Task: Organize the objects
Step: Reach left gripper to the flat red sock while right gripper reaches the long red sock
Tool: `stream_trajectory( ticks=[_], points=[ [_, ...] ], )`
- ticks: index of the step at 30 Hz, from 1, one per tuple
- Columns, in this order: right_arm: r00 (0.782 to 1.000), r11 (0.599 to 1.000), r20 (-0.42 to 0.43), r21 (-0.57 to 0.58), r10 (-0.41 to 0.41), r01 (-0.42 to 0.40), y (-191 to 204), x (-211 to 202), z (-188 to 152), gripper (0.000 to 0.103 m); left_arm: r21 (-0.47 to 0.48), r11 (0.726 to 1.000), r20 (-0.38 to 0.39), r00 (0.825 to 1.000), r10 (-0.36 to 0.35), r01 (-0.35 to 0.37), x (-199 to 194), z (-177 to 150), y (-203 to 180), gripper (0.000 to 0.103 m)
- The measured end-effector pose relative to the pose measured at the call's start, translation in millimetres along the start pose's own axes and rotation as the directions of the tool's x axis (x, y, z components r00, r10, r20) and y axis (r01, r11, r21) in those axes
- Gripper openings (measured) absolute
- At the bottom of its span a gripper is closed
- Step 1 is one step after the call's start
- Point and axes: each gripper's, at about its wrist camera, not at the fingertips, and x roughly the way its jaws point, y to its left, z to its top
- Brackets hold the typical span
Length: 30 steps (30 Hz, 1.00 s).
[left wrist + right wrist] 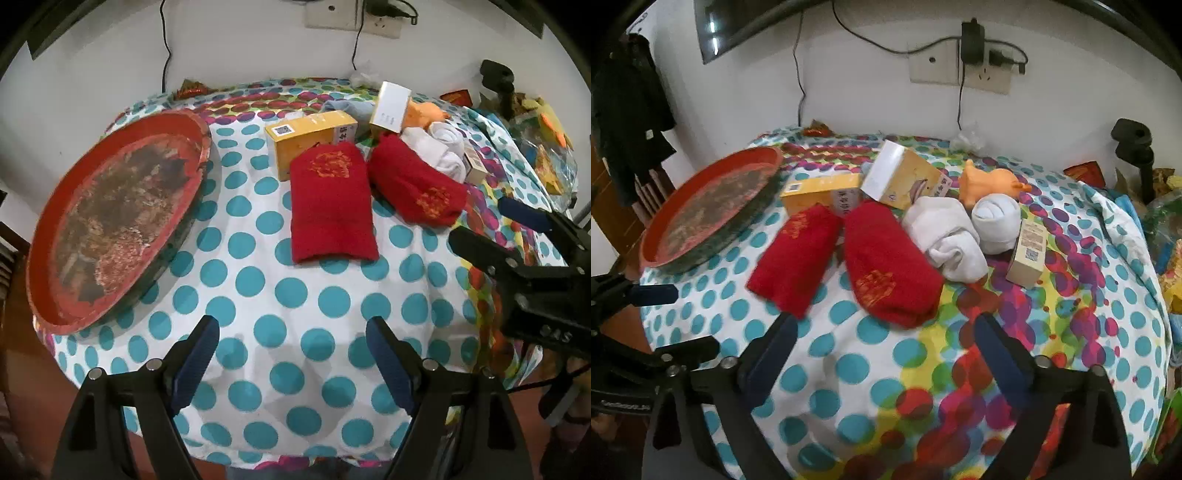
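Left wrist view shows the red tray bare; both red socks, white socks and boxes lie loose on the dotted cloth; left gripper and right gripper gape, grasping nothing; sorting looks unstarted.

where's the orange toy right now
In the right wrist view the orange toy lies toward the back right of the table, just behind the rolled white socks and right of the tilted yellow box.
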Motion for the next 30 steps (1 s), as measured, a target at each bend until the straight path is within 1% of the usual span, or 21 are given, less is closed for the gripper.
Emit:
stream_trajectory(
  ticks=[4,11,13,15,16,18,20,21,23,24,25,26,28,30],
  points=[
    [0.999,0.999,-0.033,0.028,0.035,-0.034,-9,20,6,0.088,-0.01,1.0,-0.013,1.0,-0.007,0.007,11,6,3,0.084],
    [0.999,0.999,-0.036,-0.02,0.027,-0.028,-6,41,16,0.087,-0.022,0.999,-0.015,1.0,-0.027,0.026,23,19,4,0.084],
    [0.998,0.999,-0.045,-0.033,0.037,-0.038,-4,49,19,0.085,-0.023,1.0,-0.014,1.0,-0.016,0.016,26,24,5,0.084],
    [0.998,0.998,-0.053,-0.043,0.04,-0.043,-1,56,21,0.079,-0.024,0.999,-0.016,1.0,-0.022,0.022,29,29,5,0.084],
    [0.997,0.998,-0.058,-0.048,0.043,-0.046,0,60,22,0.07,-0.026,0.999,-0.016,1.0,-0.02,0.02,31,31,5,0.084],
    [0.996,0.997,-0.07,-0.051,0.048,-0.051,1,66,23,0.064,-0.027,0.999,-0.019,1.0,-0.022,0.022,34,34,6,0.084],
    [0.995,0.997,-0.08,-0.05,0.052,-0.057,1,71,22,0.054,-0.03,0.999,-0.025,1.0,-0.017,0.017,37,36,8,0.084],
    [0.997,0.997,-0.063,-0.054,0.047,-0.051,1,70,22,0.051,-0.032,0.999,-0.027,0.999,-0.018,0.017,39,37,9,0.084],
    [0.998,0.997,-0.055,-0.061,0.041,-0.045,0,69,21,0.041,-0.039,0.999,-0.028,0.999,-0.019,0.018,42,39,10,0.084],
    [0.998,0.997,-0.05,-0.055,0.045,-0.048,-2,68,20,0.038,-0.044,0.999,-0.03,0.999,-0.02,0.018,43,41,11,0.084],
    [0.997,0.997,-0.043,-0.047,0.058,-0.06,-4,67,19,0.033,-0.047,0.999,-0.031,0.999,-0.028,0.027,44,42,11,0.084],
    [0.998,0.997,-0.032,-0.04,0.061,-0.063,-6,64,18,0.032,-0.051,0.998,-0.03,0.999,-0.038,0.037,45,44,11,0.084],
    [0.999,0.999,-0.017,-0.034,0.037,-0.038,-10,60,15,0.031,-0.053,0.998,-0.025,0.999,-0.043,0.042,47,48,9,0.084],
    [0.999,0.999,-0.014,-0.016,0.042,-0.042,-15,59,12,0.031,-0.052,0.998,-0.024,0.999,-0.038,0.037,50,52,5,0.084]
  ],
)
